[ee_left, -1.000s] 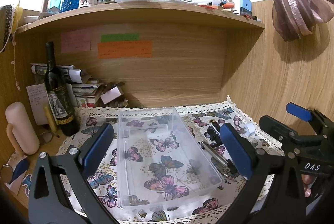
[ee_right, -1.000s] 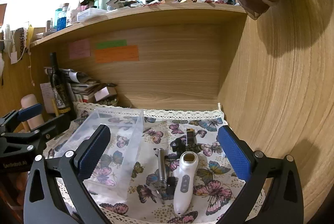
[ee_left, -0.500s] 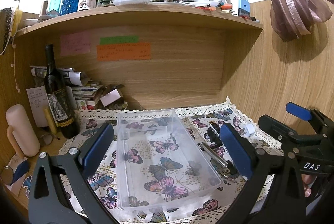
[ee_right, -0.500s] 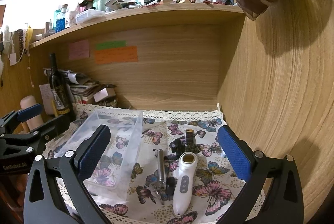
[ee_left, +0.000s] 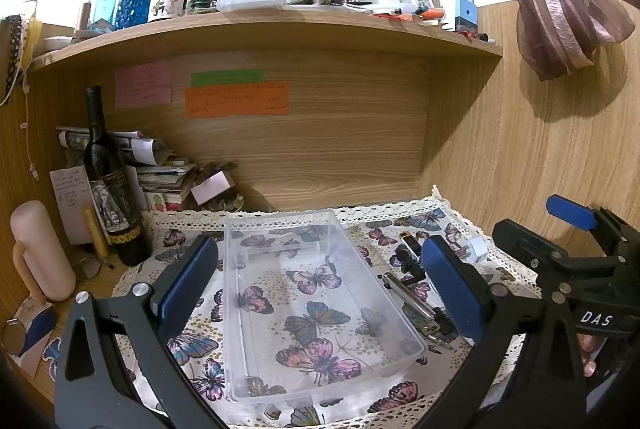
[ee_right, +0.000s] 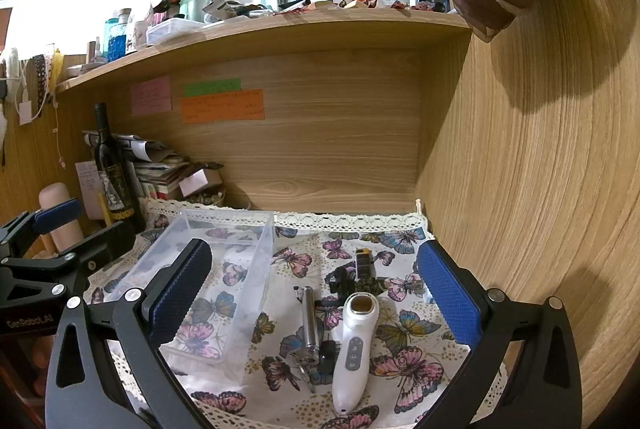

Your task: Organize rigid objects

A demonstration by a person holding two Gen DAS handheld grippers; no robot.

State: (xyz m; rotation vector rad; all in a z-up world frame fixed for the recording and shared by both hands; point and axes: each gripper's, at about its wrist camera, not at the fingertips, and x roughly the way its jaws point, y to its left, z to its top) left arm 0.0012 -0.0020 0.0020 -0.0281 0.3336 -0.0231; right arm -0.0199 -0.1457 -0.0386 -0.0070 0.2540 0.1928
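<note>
A clear plastic bin (ee_left: 320, 313) lies empty on a butterfly cloth; it also shows in the right wrist view (ee_right: 216, 281). My left gripper (ee_left: 320, 281) is open above it, holding nothing. To the bin's right lie a white handheld device (ee_right: 354, 345), a silver metal tool (ee_right: 309, 321) with a black piece (ee_right: 326, 351) at its end, and a small black clip-like object (ee_right: 358, 273). My right gripper (ee_right: 314, 289) is open above these, holding nothing. It also shows in the left wrist view (ee_left: 568, 225).
A dark wine bottle (ee_left: 108, 185), a pink cylinder (ee_left: 40, 249) and stacked papers (ee_left: 160, 173) stand at the back left. A cluttered shelf (ee_left: 260, 29) hangs overhead. A wooden wall (ee_right: 520, 189) closes the right side. A small white cube (ee_left: 477, 248) lies by the cloth's edge.
Both views have shifted slightly, the scene dropping a little in frame. Nothing on the cloth has moved and both grippers stay open.
</note>
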